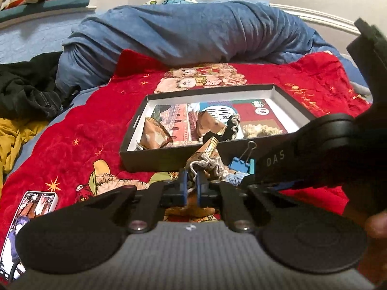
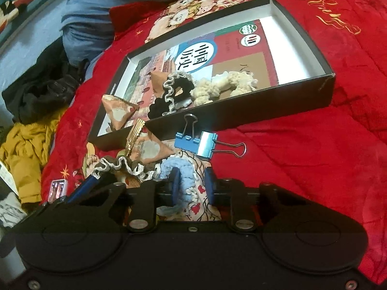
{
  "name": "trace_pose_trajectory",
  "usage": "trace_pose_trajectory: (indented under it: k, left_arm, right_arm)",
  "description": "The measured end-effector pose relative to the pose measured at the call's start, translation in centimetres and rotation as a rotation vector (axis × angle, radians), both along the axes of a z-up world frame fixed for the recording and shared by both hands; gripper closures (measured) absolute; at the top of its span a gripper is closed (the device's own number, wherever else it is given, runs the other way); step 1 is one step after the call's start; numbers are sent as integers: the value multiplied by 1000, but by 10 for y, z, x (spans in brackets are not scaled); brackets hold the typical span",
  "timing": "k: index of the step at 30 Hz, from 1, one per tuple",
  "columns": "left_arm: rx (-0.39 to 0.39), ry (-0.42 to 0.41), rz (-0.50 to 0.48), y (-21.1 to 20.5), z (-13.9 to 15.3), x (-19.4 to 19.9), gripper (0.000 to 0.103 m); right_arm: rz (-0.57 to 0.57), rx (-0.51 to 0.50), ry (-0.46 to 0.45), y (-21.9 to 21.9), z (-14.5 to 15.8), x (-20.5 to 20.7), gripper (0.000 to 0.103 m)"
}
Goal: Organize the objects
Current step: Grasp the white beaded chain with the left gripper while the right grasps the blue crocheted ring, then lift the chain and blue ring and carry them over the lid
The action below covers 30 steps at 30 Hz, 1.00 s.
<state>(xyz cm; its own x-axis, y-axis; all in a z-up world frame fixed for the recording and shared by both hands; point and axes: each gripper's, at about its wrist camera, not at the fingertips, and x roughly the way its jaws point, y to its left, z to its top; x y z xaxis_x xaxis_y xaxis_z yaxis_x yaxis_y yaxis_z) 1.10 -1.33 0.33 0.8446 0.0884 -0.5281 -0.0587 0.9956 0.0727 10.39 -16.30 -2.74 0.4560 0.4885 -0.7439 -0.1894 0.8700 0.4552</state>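
Scrunchies, snack packets and a binder clip lie scattered on a red blanket (image 2: 314, 159) over the bed, in front of a shallow black box (image 2: 241, 111). Inside the box sit a book (image 2: 241, 48), a cream scrunchie (image 2: 227, 84), a black scrunchie with pale trim (image 2: 174, 89) and two tan packets (image 1: 154, 133). Just outside its near wall a third packet (image 2: 150, 149) leans, with the blue binder clip (image 2: 196, 142) beside it. The left hand-held gripper (image 1: 191, 181) is closed on the lacy edge of a brown scrunchie (image 2: 123, 166). The right hand-held gripper (image 2: 192, 181) has its jaws drawn in around a light-blue scrunchie (image 2: 169, 169), pinching it. A phone (image 1: 31, 207) lies at the left.
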Motion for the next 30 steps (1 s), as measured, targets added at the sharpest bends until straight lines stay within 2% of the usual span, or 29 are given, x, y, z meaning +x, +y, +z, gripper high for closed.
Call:
trace_pose_trajectory:
  k: [8, 16, 23, 30]
  left_arm:
    - [-22, -80, -6, 8, 14, 1, 94]
    - [-29, -144, -7, 10, 22, -3, 94]
    - [3, -201, -29, 4, 24, -11, 94]
    - [-13, -210, -38, 5, 26, -15, 94]
  right_arm:
    - [28, -7, -51, 1, 12, -5, 89]
    - [14, 34, -99, -11, 26, -12, 90]
    - [-9, 66, -146, -22, 39, -16, 90]
    - [-36, 93, -163, -30, 46, -17, 90]
